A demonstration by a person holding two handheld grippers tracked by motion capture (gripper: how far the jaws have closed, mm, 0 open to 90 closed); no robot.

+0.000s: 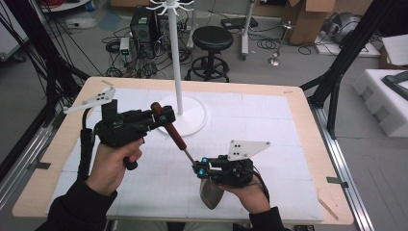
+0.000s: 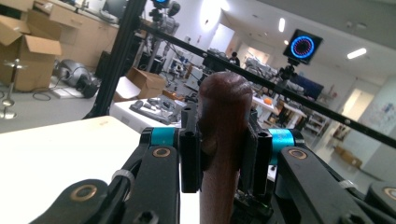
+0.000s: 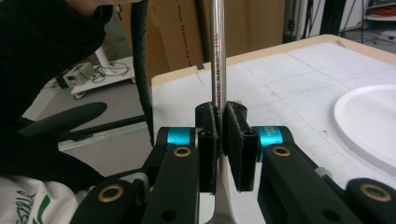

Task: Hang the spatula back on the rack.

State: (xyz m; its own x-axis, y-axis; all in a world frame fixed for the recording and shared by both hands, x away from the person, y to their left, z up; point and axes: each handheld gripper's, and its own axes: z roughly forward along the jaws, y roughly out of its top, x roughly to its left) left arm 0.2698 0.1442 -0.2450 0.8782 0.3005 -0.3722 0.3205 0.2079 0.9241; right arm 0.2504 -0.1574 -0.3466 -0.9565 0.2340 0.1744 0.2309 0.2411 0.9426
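Observation:
A long utensil with a dark brown wooden handle (image 1: 169,127), a thin metal shaft (image 1: 188,155) and a rounded metal head (image 1: 210,195) is held slanted above the white table mat (image 1: 269,130). My left gripper (image 1: 161,115) is shut on the upper end of the handle; in the left gripper view the handle (image 2: 224,107) stands between the pads of the left gripper (image 2: 224,156). My right gripper (image 1: 198,166) is shut on the shaft just above the head. In the right gripper view the shaft (image 3: 217,56) rises from the pinched jaws of the right gripper (image 3: 220,128).
A white hook stand (image 1: 178,72) rises from a round white base (image 1: 197,118) at the middle back of the mat, just behind the handle; its base (image 3: 369,121) also lies to the right in the right gripper view. A black stool (image 1: 212,41) and cables sit beyond the table.

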